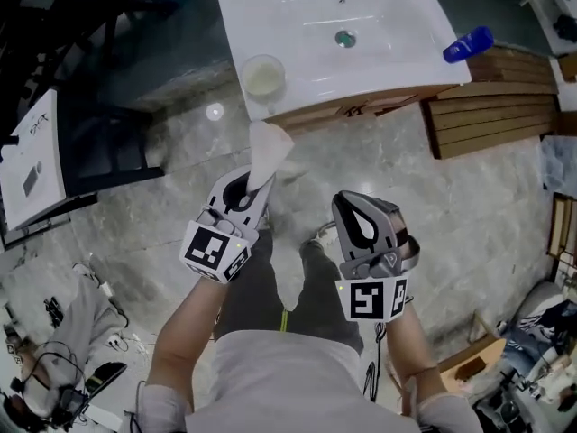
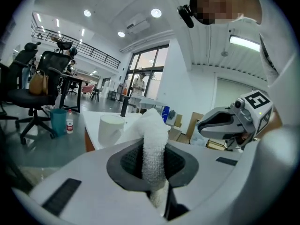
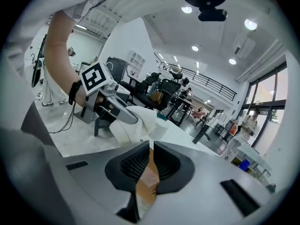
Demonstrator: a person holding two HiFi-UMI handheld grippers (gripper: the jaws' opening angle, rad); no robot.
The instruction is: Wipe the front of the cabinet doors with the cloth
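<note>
My left gripper [image 1: 251, 185] [image 2: 154, 168] is shut on a white cloth [image 1: 268, 149] [image 2: 155, 144], which sticks up out of its jaws towards the cabinet. The wooden cabinet front [image 1: 352, 111] sits under a white sink top [image 1: 397, 25], a short way ahead of both grippers and apart from them. My right gripper [image 1: 353, 213] [image 3: 149, 165] is level with the left one on its right, shut with only a thin slit between its pads and nothing held. In the right gripper view the cloth [image 3: 133, 123] hangs from the left gripper [image 3: 112, 104].
A white cup [image 1: 263, 77] stands on the sink top's near left corner and a blue bottle [image 1: 468, 43] lies at its right edge. Stacked wooden boards [image 1: 491, 102] lie to the cabinet's right. A dark desk [image 1: 99, 142] with a paper [image 1: 36, 156] stands at left.
</note>
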